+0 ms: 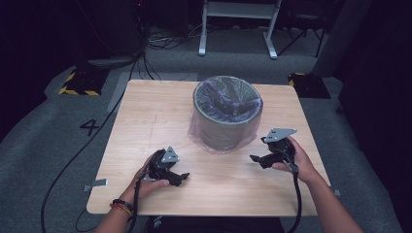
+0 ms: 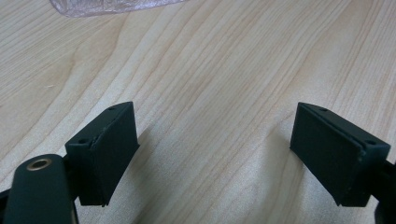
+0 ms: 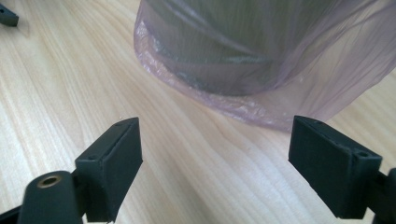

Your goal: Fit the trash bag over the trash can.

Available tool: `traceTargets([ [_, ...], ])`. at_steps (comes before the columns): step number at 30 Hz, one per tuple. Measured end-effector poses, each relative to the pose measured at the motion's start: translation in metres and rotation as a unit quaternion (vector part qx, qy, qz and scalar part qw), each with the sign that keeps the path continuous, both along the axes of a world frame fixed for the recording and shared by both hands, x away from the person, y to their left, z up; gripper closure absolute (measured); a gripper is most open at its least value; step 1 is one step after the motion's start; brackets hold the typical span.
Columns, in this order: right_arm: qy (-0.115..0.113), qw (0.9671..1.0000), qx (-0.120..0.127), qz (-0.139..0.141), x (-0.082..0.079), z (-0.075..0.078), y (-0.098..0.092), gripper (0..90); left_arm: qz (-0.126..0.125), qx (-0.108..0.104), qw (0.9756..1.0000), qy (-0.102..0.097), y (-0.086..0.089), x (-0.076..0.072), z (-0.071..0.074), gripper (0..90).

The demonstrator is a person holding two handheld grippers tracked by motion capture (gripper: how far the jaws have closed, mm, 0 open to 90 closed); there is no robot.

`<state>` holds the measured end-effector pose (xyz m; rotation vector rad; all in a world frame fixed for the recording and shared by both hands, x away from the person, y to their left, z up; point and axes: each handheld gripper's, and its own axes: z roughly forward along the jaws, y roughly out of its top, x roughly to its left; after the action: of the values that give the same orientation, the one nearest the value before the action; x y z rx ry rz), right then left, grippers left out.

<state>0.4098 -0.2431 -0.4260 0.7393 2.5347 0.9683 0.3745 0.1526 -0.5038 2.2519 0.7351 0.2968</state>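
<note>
Grey bin (image 1: 227, 114) with purple liner (image 1: 214, 141) mid-table (image 1: 145, 111) — left gripper (image 1: 180, 178) and right gripper (image 1: 257, 159) low before it, jaws wide, holding nothing.

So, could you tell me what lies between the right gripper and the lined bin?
Bare wooden table: in the right gripper view, the right gripper faces the bin across it, jaws open.

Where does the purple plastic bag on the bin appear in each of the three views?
High view: purple plastic bag upper centre, draped over the bin.
Left gripper view: bag hem at top left.
Right gripper view: bag at upper right.
Shared landmark: wooden table.
</note>
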Motion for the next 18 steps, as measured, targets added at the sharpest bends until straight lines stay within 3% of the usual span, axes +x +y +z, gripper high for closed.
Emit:
traceTargets([
  [18,0.007,0.9991,-0.037,-0.019,-0.016,-0.029,-0.011,17.6,0.000,0.000,1.0000,0.000,0.000,0.000,0.000,14.6],
])
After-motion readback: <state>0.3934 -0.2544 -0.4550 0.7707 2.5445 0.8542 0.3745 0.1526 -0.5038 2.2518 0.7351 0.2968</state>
